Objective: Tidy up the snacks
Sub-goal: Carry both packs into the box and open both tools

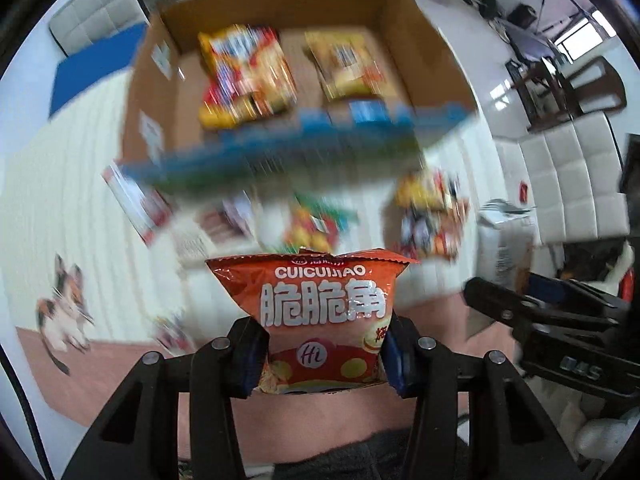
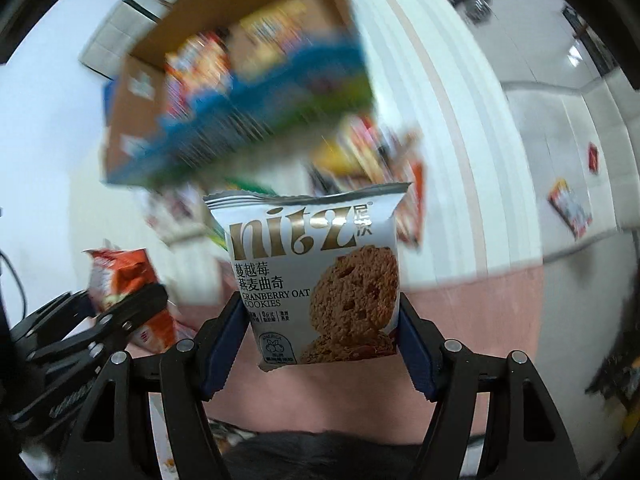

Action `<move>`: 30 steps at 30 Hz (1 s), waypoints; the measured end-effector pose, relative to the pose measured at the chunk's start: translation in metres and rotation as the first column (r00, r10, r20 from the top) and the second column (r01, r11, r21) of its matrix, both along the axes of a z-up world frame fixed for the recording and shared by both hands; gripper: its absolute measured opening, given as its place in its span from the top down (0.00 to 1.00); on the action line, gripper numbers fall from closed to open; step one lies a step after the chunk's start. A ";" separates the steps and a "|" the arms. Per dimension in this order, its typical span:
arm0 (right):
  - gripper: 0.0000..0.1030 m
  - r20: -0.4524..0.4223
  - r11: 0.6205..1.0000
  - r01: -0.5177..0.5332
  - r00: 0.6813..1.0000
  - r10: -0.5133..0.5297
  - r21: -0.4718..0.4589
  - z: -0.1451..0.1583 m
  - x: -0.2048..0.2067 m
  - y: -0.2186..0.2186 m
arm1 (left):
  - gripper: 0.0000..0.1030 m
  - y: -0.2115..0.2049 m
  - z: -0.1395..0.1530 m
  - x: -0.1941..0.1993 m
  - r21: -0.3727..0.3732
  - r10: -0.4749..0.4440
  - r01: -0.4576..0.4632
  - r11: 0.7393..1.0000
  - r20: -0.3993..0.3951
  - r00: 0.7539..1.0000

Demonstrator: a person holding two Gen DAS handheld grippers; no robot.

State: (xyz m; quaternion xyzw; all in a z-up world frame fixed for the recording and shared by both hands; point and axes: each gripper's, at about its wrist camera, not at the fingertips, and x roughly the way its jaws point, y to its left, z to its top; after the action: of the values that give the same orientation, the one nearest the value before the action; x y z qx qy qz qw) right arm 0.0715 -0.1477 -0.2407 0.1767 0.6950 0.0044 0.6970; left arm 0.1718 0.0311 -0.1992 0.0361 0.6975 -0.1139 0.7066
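- Right now my left gripper is clamped on an orange snack bag printed CUICUIJIAO, its blue pads pressing the bag's lower sides while the crimped top edge points away from me.
- My right gripper is clamped on a white cookie packet labelled NITZ cranberry oat cookies, held the same way with the sealed edge farthest from me.
- Both packs hang in the air, off the surface below.
- Ahead sits an open cardboard box; two yellow snack packs lie side by side on its bottom, blurred.
- A blue-and-green flap or band runs across the box's near edge; I cannot tell what it is.
- Several loose snack packs lie scattered on the pale striped surface between the box and me, too smeared to read.
- From the right wrist view, my left gripper and its orange bag show at lower left, near but apart from the cookie packet.
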 end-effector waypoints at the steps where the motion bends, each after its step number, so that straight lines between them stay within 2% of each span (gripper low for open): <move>1: 0.29 0.027 1.000 -0.013 1.000 0.013 -0.007 0.013 0.020 0.002 | 0.56 0.003 0.009 0.017 0.009 0.008 -0.008 1.000 0.018 1.000; 4: 0.29 0.086 0.999 -0.037 0.996 0.040 -0.037 0.038 0.069 0.011 | 0.56 0.006 0.023 0.053 0.023 0.031 -0.032 0.999 0.035 0.999; 7: 0.29 0.100 0.997 -0.050 0.993 0.056 -0.064 0.047 0.113 0.019 | 0.56 0.021 0.024 0.091 0.015 0.073 -0.073 0.997 0.017 0.997; 10: 0.29 0.062 0.996 -0.057 0.996 0.061 -0.064 0.041 0.159 0.027 | 0.56 0.026 0.013 0.125 0.025 0.104 -0.104 0.994 -0.026 0.994; 12: 0.29 0.034 0.996 -0.061 0.997 0.063 -0.063 0.032 0.174 0.027 | 0.56 0.028 0.003 0.144 0.034 0.113 -0.110 0.993 -0.068 0.991; 16: 0.29 -0.029 0.996 -0.064 0.998 0.062 -0.069 -0.004 0.216 0.026 | 0.56 0.032 -0.022 0.172 0.044 0.141 -0.136 0.990 -0.151 0.978; 25: 0.28 -0.149 0.994 -0.082 0.986 0.071 -0.074 -0.051 0.232 0.030 | 0.55 0.032 -0.069 0.184 0.052 0.151 -0.142 0.989 -0.287 0.946; 30: 0.25 -0.237 0.996 -0.087 0.968 0.080 -0.023 -0.071 0.234 0.033 | 0.55 0.029 -0.089 0.180 0.049 0.142 -0.134 0.990 -0.359 0.922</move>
State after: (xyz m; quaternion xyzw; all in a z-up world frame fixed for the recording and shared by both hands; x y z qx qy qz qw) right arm 0.3059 -0.1151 -0.3117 0.1351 0.7795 0.0013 0.6116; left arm 0.3523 0.0602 -0.2882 -0.0265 0.8176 -0.0605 0.5720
